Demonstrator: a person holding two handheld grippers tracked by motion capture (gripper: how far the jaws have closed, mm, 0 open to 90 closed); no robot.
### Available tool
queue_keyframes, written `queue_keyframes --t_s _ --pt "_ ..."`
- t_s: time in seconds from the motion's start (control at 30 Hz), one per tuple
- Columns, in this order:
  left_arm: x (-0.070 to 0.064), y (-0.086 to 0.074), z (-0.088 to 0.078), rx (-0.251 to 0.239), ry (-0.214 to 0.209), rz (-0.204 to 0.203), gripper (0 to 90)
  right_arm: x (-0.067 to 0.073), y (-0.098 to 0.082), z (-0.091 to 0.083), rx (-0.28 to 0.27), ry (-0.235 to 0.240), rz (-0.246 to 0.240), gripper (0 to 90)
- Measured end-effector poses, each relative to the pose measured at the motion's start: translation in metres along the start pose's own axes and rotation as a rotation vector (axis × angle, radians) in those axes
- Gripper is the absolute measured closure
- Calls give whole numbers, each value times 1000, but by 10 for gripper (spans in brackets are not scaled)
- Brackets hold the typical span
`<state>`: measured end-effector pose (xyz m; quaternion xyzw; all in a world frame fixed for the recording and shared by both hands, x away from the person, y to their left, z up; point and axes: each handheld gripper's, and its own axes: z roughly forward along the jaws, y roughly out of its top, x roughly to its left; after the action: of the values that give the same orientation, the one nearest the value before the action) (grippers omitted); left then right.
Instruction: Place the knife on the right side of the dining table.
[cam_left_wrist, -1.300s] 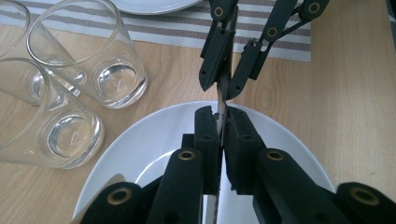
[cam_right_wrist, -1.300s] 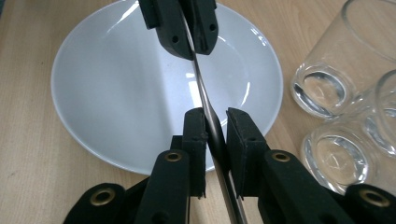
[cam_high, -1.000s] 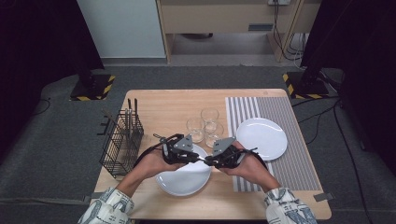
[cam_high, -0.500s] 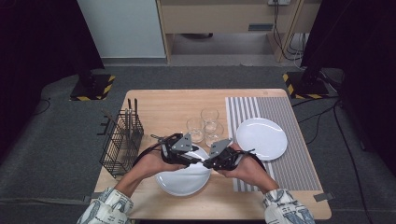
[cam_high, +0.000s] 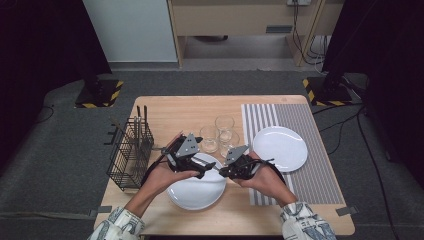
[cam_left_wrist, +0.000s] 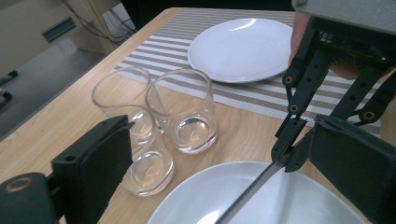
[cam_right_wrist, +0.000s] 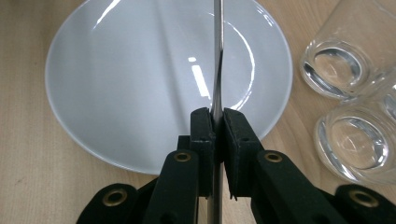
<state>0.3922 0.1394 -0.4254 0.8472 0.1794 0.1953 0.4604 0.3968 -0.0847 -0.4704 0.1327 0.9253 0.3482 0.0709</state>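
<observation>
The thin flat silver metal utensil (cam_right_wrist: 217, 70), seen edge-on and possibly a table knife, was clamped between the pads of the right tongs (cam_right_wrist: 217, 122); its blade ran out over the near round white ceramic plate (cam_right_wrist: 116, 84) without visibly touching it; in the left gripper view the same blade (cam_left_wrist: 247, 193) slanted down across the plate rim (cam_left_wrist: 187, 205). The right tongs (cam_high: 222, 171) were closed tight on the utensil, held level above the plate's right edge. The left tongs (cam_left_wrist: 219, 158) stood wide apart, having just been opening; the blade lay between their jaws but neither pad pressed on it; in the high view the left tongs (cam_high: 207, 169) pointed toward the right pair, tips close together over the plate (cam_high: 192, 192). Three clear drinking glasses (cam_left_wrist: 180, 112) stood upright in a tight cluster just beyond the plate, empty. A second round white plate (cam_high: 280, 147) rested on the grey-and-white striped placemat (cam_high: 320, 170) at the right. A black wire cutlery basket (cam_high: 130, 152) stood at the left edge of the pale wooden desk (cam_high: 200, 107), dark handles rising from it.
</observation>
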Motion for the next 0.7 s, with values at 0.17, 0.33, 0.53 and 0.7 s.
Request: queue_keyframes --t_s 0.17,0.33,0.53,0.7 --pt "3 -4 -3 -9 32 -32 45 -3 0 -1 5 -32 34 831" --pt "3 -8 -9 -33 76 -49 39 -6 0 -2 6 -78 71 831" --pt "1 -19 -9 -19 112 -64 39 -11 -2 -6 -11 -119 133 831" --pt "-1 -27 -5 -2 124 -75 47 -13 -5 -11 -40 -125 155 831"
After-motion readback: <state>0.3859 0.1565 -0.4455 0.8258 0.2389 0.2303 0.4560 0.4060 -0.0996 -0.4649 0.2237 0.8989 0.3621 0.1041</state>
